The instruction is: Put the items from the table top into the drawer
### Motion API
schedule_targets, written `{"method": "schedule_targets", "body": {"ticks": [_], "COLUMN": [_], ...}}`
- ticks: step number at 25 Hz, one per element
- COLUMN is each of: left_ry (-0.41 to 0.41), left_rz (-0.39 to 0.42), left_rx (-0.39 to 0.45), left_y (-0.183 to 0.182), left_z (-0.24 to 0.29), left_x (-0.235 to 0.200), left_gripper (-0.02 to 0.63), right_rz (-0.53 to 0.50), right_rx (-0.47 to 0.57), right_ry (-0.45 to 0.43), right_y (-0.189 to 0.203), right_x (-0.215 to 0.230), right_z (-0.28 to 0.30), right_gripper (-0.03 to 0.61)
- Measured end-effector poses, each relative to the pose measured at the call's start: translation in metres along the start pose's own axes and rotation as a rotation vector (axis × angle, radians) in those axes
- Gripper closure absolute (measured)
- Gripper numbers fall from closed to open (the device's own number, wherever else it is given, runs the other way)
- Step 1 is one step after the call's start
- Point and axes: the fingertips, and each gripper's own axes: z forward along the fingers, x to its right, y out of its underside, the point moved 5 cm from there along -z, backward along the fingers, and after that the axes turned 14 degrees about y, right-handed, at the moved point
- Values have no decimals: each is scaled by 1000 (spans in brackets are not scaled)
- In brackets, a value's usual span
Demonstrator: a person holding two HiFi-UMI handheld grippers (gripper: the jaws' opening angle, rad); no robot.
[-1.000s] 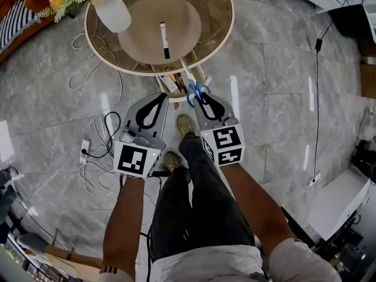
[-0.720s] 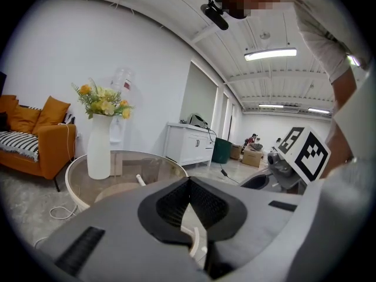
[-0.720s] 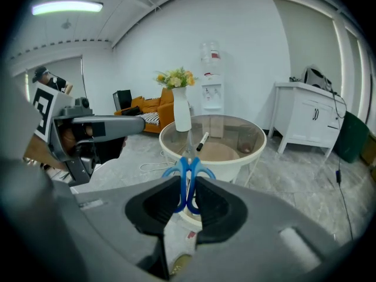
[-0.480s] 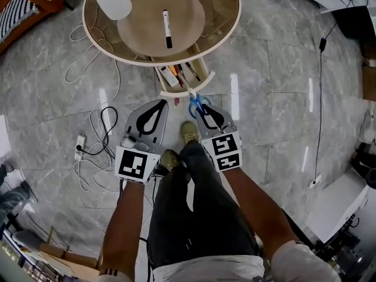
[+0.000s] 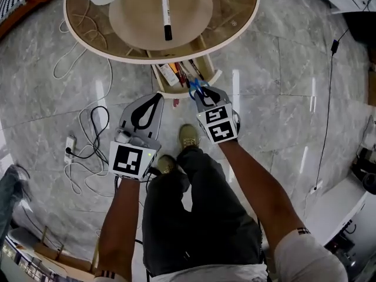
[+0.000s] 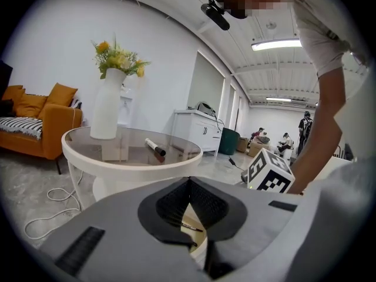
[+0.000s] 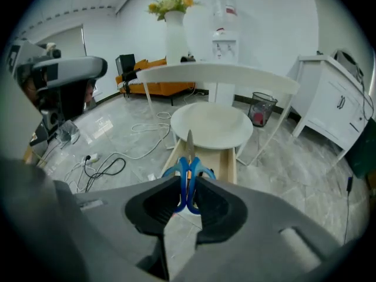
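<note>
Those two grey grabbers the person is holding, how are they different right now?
The right gripper is clamped on blue-handled scissors; the left gripper has its jaws together on nothing. The right gripper's tip is at the open drawer, while the left gripper hangs just short of it, over the floor. Both are grey and of the same build.

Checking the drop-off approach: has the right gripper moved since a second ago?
Yes. The right gripper has sunk toward the drawer, its scissors now at the front corner.

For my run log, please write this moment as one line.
right gripper: shut on scissors | scissors: tip toward open drawer | left gripper: shut, empty | marker: on table top
</note>
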Motion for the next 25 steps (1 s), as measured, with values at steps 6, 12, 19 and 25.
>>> {"method": "schedule_targets", "body": {"ticks": [6, 12, 19, 25], "left_ry": [6, 3, -19, -31], "left_rz": [20, 21, 6, 6], "left_rx": [3, 12, 16, 5], "left_y": [33, 59, 75, 83], "left_z": [24, 35, 31, 27], "left_x": [-21, -38, -52, -60], "left_gripper": [614, 614, 614, 614], "right_rz": [-42, -58, -100, -50], "right_rx": [-100, -184, -268, -314], "right_ry": [7, 9, 9, 18], "right_y": [21, 28, 33, 32], "right_x": [2, 0, -5, -8], "right_z": [67, 118, 158, 182], "right_gripper": [499, 499, 497, 495]}}
